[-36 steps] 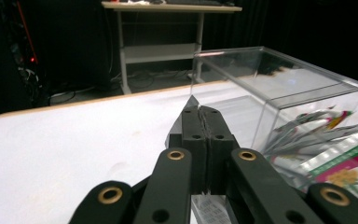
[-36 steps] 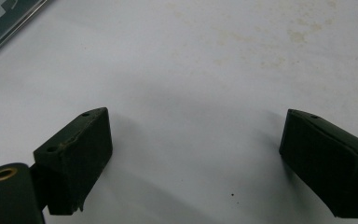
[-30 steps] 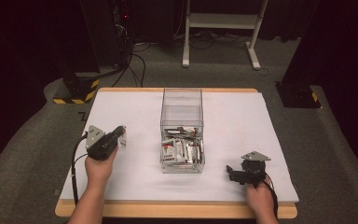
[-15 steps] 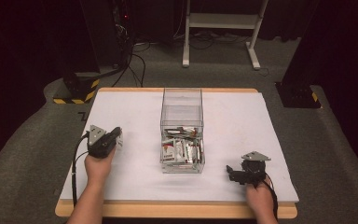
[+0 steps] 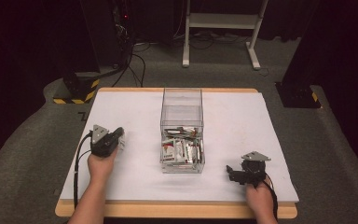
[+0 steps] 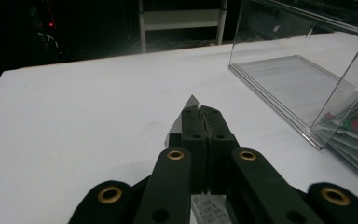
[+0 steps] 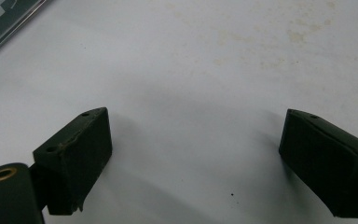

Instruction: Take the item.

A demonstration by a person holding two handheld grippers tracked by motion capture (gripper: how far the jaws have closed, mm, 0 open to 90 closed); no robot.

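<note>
My left gripper [image 5: 118, 137] [image 6: 201, 112] is shut on a thin silvery-white packet [image 6: 189, 103]; one corner pokes past the jaw tips and a printed end shows beneath them. It hovers over the white table to the left of a clear two-part box [image 5: 182, 97]. The box's near part holds several red, white and green packets [image 5: 182, 150]; its far part looks bare. My right gripper [image 5: 230, 172] [image 7: 191, 135] rests low at the table's front right, open wide, with nothing between its fingers.
The white table top [image 5: 242, 126] has a wooden front edge [image 5: 177, 210]. The box's clear wall [image 6: 279, 79] stands close to the right of my left gripper. Beyond the table are a white stand [image 5: 219, 23], cables and dark equipment on grey floor.
The left hand has edged slightly forward with the packet held. The right gripper has stayed where it was.
</note>
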